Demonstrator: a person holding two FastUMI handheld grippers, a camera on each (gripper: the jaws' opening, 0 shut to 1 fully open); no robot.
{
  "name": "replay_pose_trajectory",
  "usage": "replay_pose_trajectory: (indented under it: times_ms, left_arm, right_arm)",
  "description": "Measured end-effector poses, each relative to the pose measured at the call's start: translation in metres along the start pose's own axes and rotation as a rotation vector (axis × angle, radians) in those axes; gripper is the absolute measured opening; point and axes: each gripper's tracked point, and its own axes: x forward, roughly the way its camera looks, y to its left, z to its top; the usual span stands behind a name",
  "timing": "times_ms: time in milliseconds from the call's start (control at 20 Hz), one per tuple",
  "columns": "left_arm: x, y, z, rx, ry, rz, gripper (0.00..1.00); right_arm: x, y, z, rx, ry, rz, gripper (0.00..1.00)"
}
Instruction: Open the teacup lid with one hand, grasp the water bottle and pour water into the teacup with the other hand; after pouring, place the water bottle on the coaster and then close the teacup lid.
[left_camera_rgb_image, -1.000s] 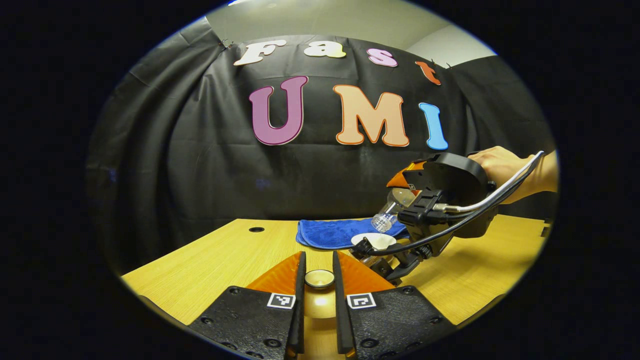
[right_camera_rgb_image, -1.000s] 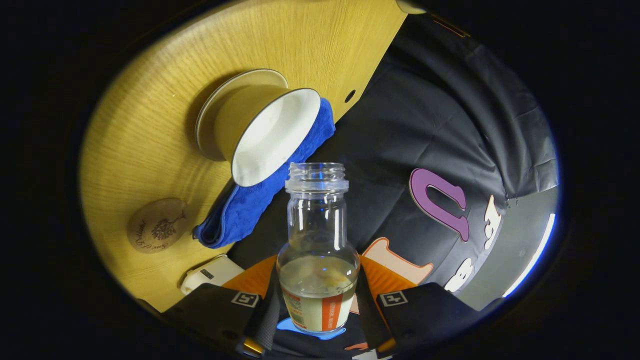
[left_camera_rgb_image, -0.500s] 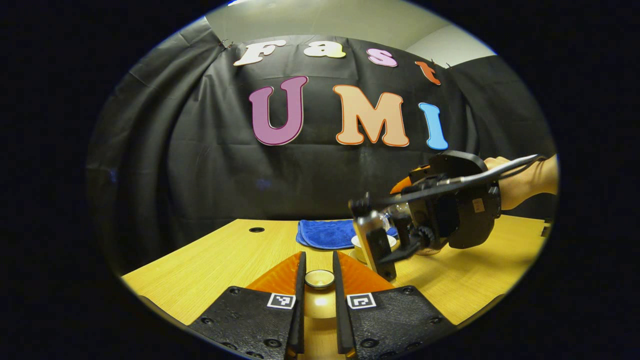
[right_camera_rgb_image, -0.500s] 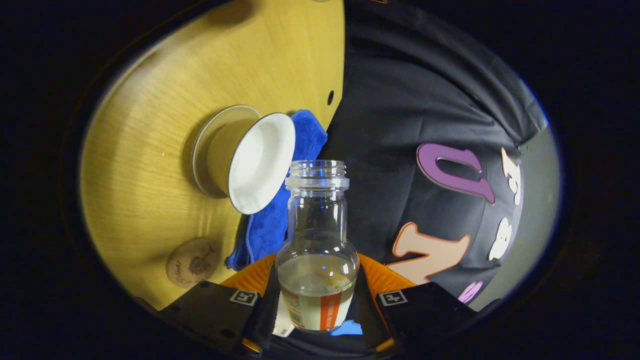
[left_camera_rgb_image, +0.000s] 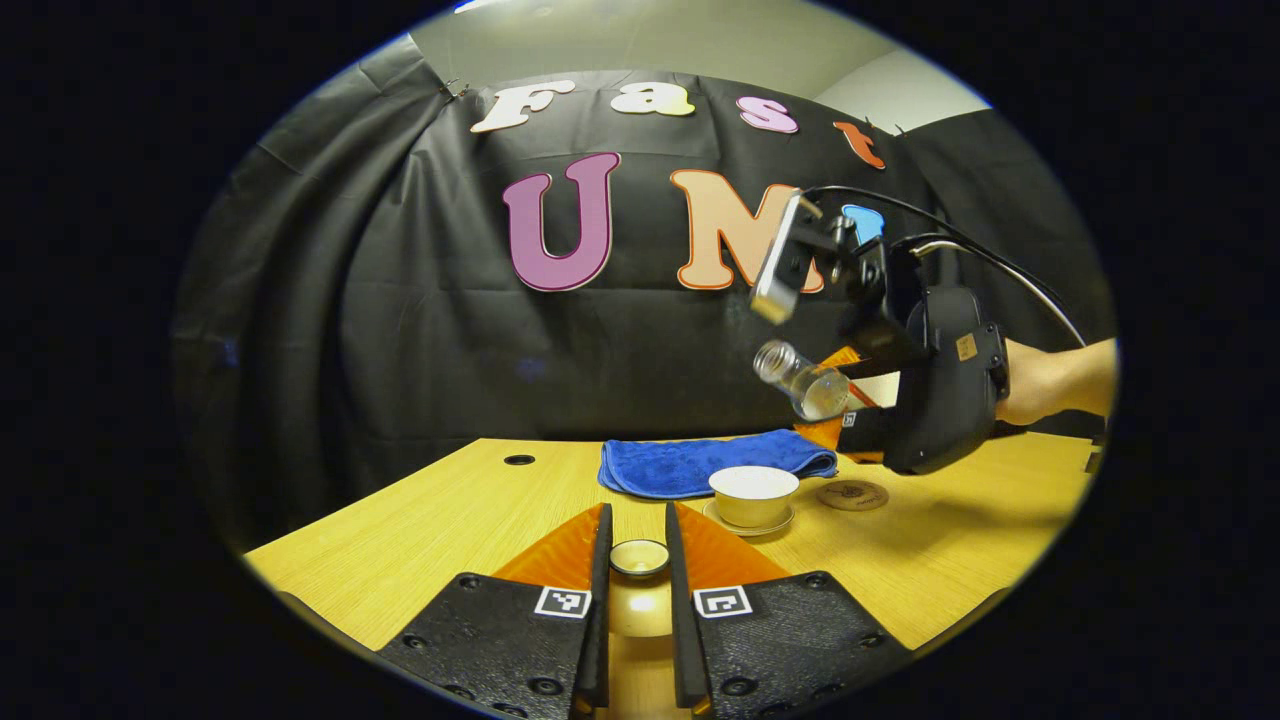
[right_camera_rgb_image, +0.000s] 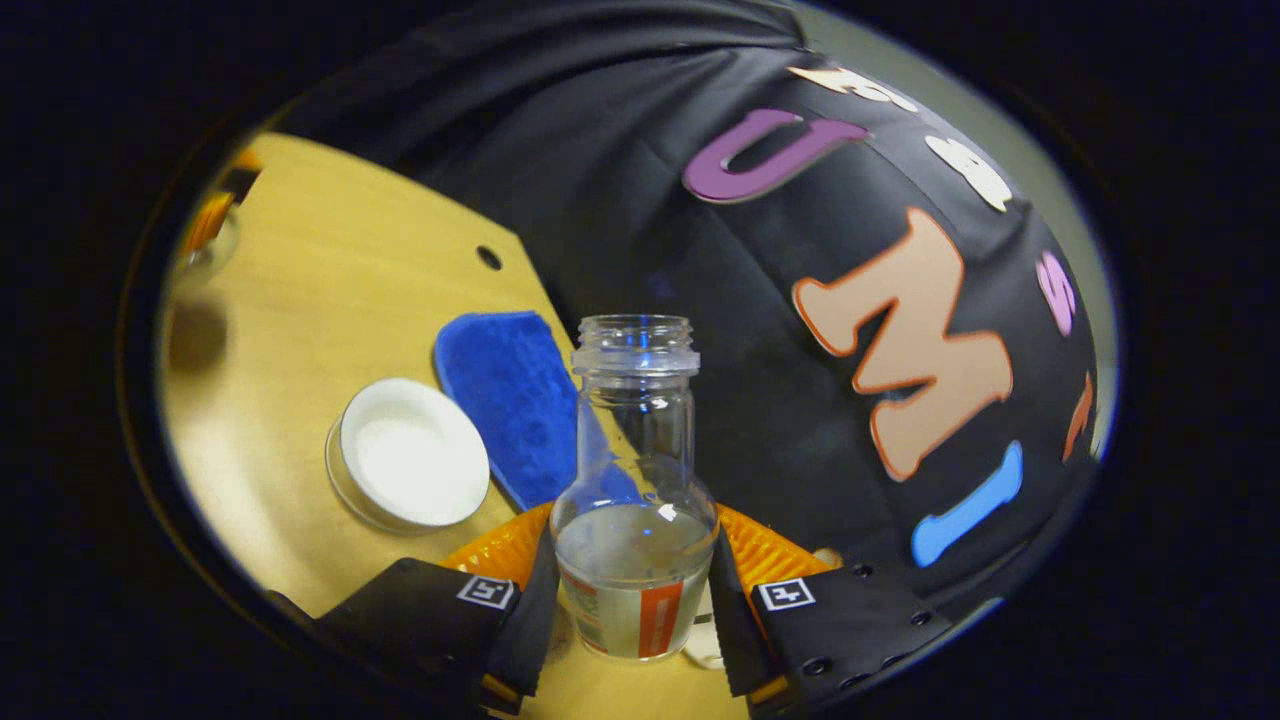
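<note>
The right claw (right_camera_rgb_image: 632, 600) is squeezing the water bottle (right_camera_rgb_image: 633, 500), tilted above the bench (left_camera_rgb_image: 420, 520). It should stand the bottle straight and lower it slowly onto the coaster (left_camera_rgb_image: 851, 494) beside the teacup (left_camera_rgb_image: 753, 494). The left claw (left_camera_rgb_image: 638, 570) is pinching the lid (left_camera_rgb_image: 639, 557).

Light falls on your booth from overhead, leaving the wooden table (left_camera_rgb_image: 450, 520) warm and evenly lit while the black cloth wall (left_camera_rgb_image: 400, 330) stays dim, its folds barely showing. You get small bright glints on the water bottle (right_camera_rgb_image: 633, 470) at 6 o'clock in the right gripper view, and a soft shadow on the table at 9 o'clock. Both views bend strongly toward the rim, and your table's far end at 10 o'clock in the right gripper view goes soft and blurred.
</note>
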Motion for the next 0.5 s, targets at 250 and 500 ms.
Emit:
replay_pose_trajectory:
  times_ms: [250,500]
  left_arm:
    - [0.001,0.000,-0.001,0.001,0.000,0.000,0.23]
    - [0.001,0.000,0.000,0.001,-0.001,0.000,0.23]
  right_arm:
    - [0.018,-0.011,-0.018,0.430,-0.010,-0.071,0.71]
    - [0.018,-0.009,-0.025,0.803,-0.049,-0.118,0.74]
